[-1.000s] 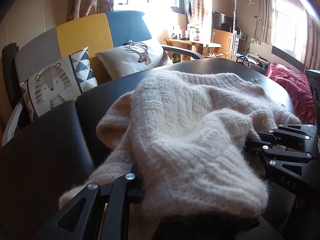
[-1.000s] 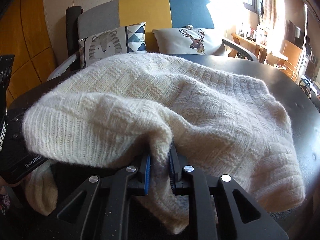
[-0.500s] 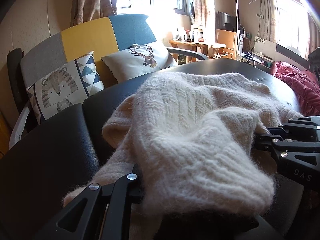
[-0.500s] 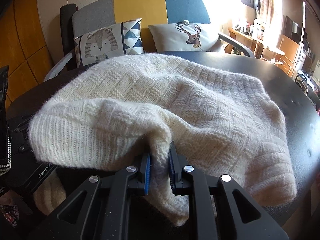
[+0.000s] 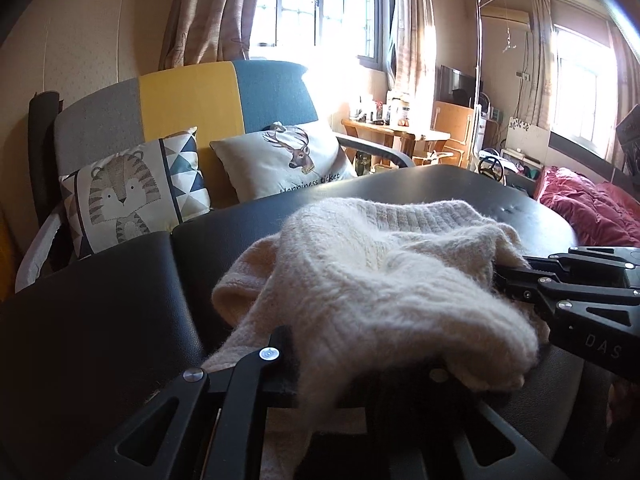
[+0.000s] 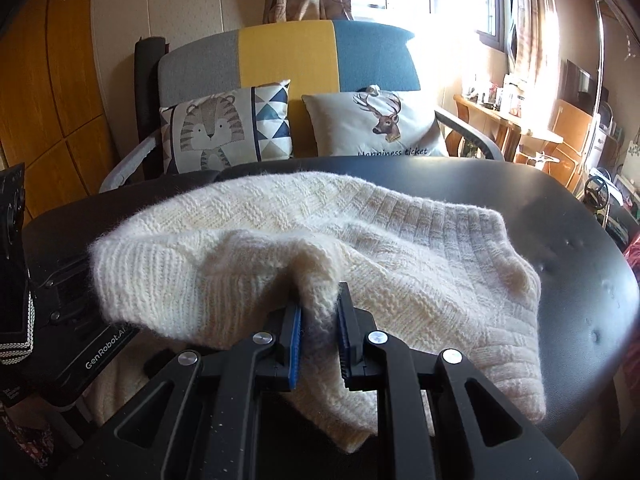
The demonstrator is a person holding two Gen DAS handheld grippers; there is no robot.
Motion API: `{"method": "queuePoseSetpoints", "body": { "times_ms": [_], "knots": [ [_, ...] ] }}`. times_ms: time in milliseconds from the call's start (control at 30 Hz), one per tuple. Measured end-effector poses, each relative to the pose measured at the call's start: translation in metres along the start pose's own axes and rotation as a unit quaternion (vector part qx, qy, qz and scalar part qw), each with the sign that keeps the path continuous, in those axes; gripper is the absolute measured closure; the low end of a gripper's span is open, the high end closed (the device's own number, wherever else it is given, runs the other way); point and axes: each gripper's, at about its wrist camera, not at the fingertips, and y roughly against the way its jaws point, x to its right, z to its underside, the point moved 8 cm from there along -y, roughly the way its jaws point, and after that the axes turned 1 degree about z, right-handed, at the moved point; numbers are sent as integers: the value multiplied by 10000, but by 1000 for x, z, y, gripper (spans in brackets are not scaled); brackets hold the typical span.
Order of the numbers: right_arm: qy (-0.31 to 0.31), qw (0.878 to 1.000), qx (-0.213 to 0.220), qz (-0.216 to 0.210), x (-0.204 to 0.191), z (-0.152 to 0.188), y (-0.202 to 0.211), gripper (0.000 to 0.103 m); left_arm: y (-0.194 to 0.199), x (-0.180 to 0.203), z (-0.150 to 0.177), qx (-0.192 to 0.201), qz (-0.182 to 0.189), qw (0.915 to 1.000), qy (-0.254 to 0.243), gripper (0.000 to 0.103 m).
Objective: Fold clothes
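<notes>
Left wrist view: a cream knitted sweater [image 5: 380, 280] lies bunched on a black worktop [image 5: 100, 312]. The left tool [image 5: 360, 376] sits at the sweater's near edge, and a thick fold of knit drapes over its fingers [image 5: 260, 364], hiding the tips; fabric fills the gap, so it appears to be pinching the sweater, though the closure itself is covered. At the right side the right tool [image 5: 508, 276] reaches in sideways, its tips buried in the sweater's edge. Behind the worktop stands an armchair [image 5: 188, 96] in grey, yellow and blue, holding a tiger cushion [image 5: 128, 192] and a deer cushion [image 5: 288, 160]. A red quilt [image 5: 588, 212] lies at far right.

Right wrist view: the right tool [image 6: 318, 320] has its blue-padded fingers [image 6: 292, 340] pressed onto a raised ridge of the sweater [image 6: 400, 248], pinching it between them. The sweater spreads across the worktop [image 6: 580, 272], its ribbed hem toward the right, its near edge hanging off the front. At the left the left tool [image 6: 80, 292] lies partly under a folded lip of the knit. The same armchair [image 6: 288, 52] and both cushions [image 6: 224, 128] sit behind.
</notes>
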Motion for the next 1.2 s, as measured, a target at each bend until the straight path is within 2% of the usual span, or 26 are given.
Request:
{"method": "queuePoseSetpoints", "body": {
  "times_ms": [300, 400, 500, 567, 667, 733, 800, 867, 1000, 1133, 1200],
  "knots": [
    [-468, 9965, 488, -484, 3, -25, 32, 87, 30, 1, -22, 415, 65, 9990, 169, 97],
    [-529, 9935, 781, -635, 4, -41, 49, 87, 34, -4, -26, 404, -25, 9989, 231, 97],
    [-387, 9932, 917, -607, 0, -52, 57, 87, 33, -9, -26, 318, -107, 9992, 219, 97],
    [-264, 9942, 855, -598, -4, -52, 55, 87, 32, -10, -22, 232, -115, 9994, 214, 97],
    [-195, 9966, 425, -678, -8, -36, 37, 87, 27, -11, -16, 31, -179, 9995, 241, 97],
    [-235, 9965, 161, -791, -10, -17, 25, 79, 24, -12, -10, -69, -195, 9993, 308, 97],
    [-186, 9958, -92, -889, -14, 4, 14, 37, 22, -15, -6, -153, -246, 9988, 394, 95],
    [19, 9959, -189, -883, -19, 26, 7, 27, 20, -18, -3, -236, -297, 9981, 487, 95],
    [853, 9948, -276, -490, -32, 56, -7, 21, 17, -21, 1, -360, -447, 9973, 462, 95],
    [1673, 9852, -353, 92, -38, 75, -25, 21, 12, -22, 6, -516, -477, 9964, 479, 94],
    [1997, 9785, -340, 375, -39, 79, -33, 21, 11, -23, 7, -577, -529, 9957, 488, 87]
  ]
}}
